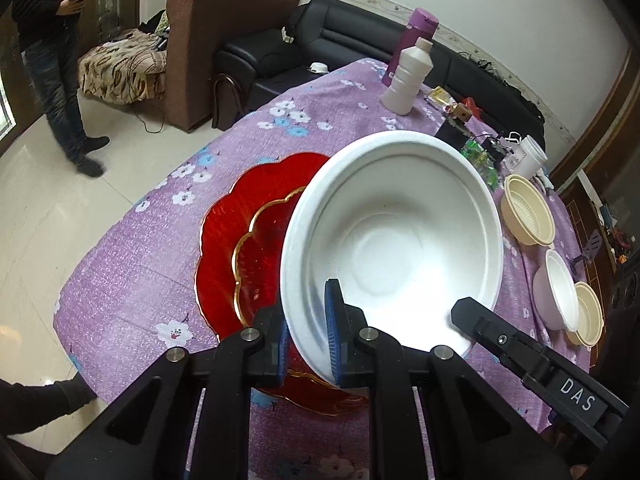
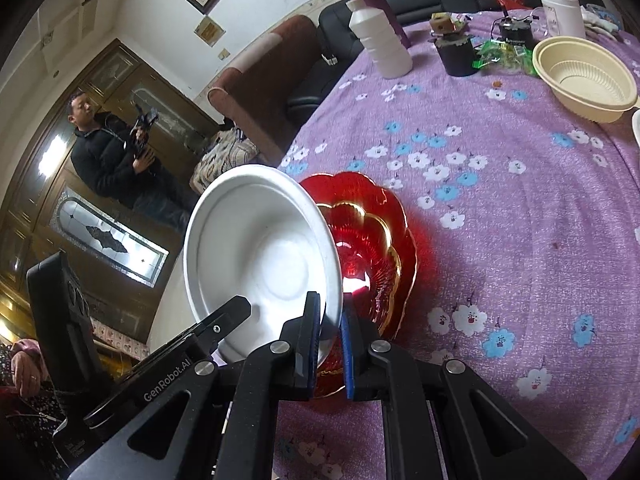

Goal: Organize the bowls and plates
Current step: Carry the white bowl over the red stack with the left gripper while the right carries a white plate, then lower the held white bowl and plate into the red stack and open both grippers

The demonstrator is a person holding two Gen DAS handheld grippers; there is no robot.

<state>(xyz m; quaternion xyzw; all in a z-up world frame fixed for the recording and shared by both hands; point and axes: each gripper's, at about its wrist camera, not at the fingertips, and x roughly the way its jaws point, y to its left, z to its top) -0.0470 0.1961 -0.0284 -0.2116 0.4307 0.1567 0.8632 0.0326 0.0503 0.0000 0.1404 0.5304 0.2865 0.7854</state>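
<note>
A large white bowl hangs tilted over two stacked red glass plates with gold edges, which lie on the purple flowered tablecloth. My left gripper is shut on the bowl's near rim, blue pads on either side. One black finger of the other gripper reaches the rim at the right. In the right wrist view my right gripper is shut on the white bowl at its rim, just above the red plates. The left gripper's finger shows at the bowl's lower left.
A cream bowl, a lilac-and-white bowl and another cream bowl stand at the right. A white bottle, a purple flask and small clutter sit at the far edge. A person stands on the floor beyond the table.
</note>
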